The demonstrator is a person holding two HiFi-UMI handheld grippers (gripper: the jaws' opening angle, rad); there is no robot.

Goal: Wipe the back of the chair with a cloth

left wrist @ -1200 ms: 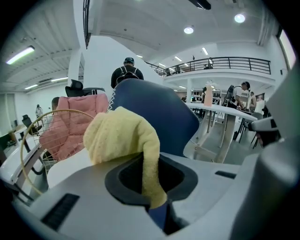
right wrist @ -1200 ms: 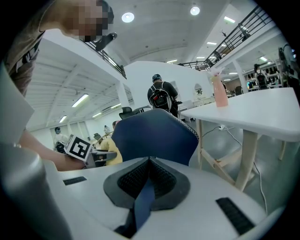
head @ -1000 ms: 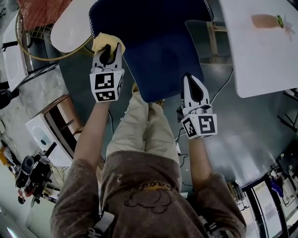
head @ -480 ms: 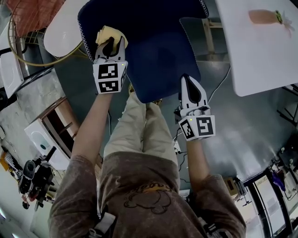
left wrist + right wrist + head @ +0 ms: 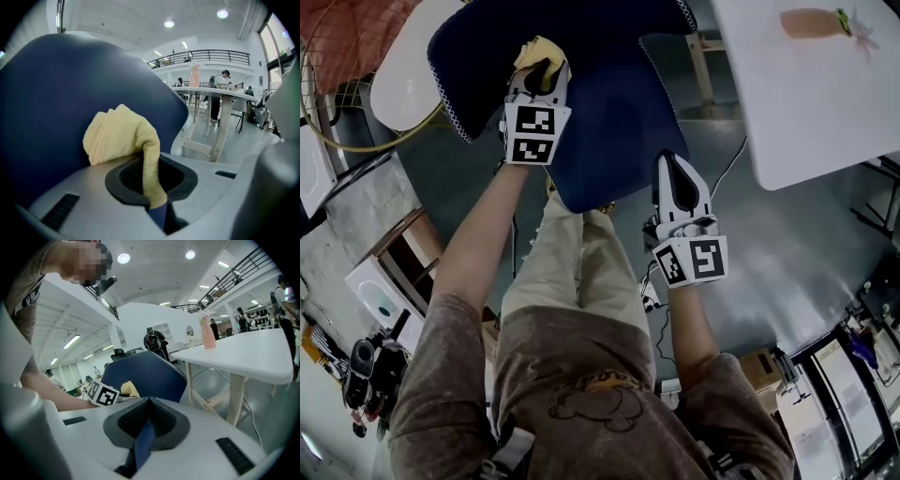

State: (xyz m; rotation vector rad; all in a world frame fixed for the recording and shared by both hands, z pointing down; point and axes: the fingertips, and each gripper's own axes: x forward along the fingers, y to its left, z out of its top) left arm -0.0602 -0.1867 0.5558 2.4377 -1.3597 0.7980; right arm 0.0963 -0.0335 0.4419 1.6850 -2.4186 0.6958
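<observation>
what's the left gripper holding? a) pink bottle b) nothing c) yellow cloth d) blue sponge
C: in the left gripper view, the left gripper has its jaws shut on a yellow cloth, bunched up against the blue chair back.

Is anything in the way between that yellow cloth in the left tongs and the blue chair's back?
Nothing visible. The yellow cloth, pinched in the left tongs, appears to rest directly against the chair back.
</observation>
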